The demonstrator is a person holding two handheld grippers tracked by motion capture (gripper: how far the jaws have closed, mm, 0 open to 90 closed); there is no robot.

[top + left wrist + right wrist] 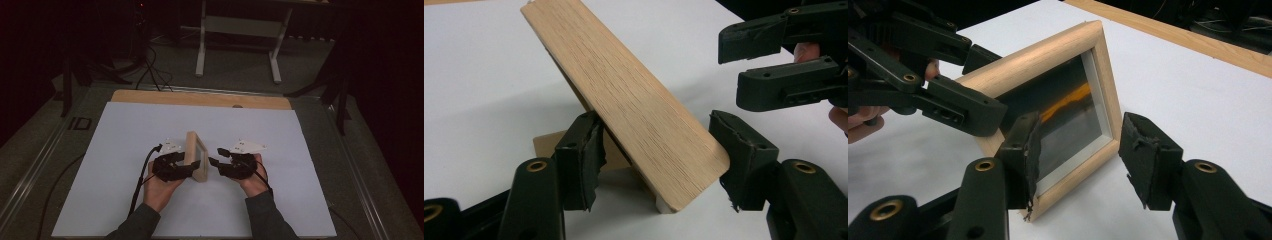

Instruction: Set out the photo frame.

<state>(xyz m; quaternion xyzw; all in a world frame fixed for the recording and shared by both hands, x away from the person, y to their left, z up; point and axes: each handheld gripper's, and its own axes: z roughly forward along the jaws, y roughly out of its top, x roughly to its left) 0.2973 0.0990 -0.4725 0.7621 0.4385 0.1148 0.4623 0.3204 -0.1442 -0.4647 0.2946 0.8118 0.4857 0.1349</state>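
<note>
A light wooden picture frame [192,150] stands on edge on the white table top [120,150], glass side toward my right hand. In the left gripper view its plain wooden side [639,110] runs away from me, with a brown back stand behind it. My left gripper [187,167] straddles the frame's near end, and both pads touch the wood [659,160]. My right gripper [216,156] hovers just right of the frame with its jaws apart. In the right gripper view it [1078,155] faces the glass and lower corner [1073,115] without contact.
A bare wooden strip [200,98] edges the table's far side. Past it on the dark floor stand white table legs [201,50] and loose cables [150,70]. Black stands [340,95] flank the table.
</note>
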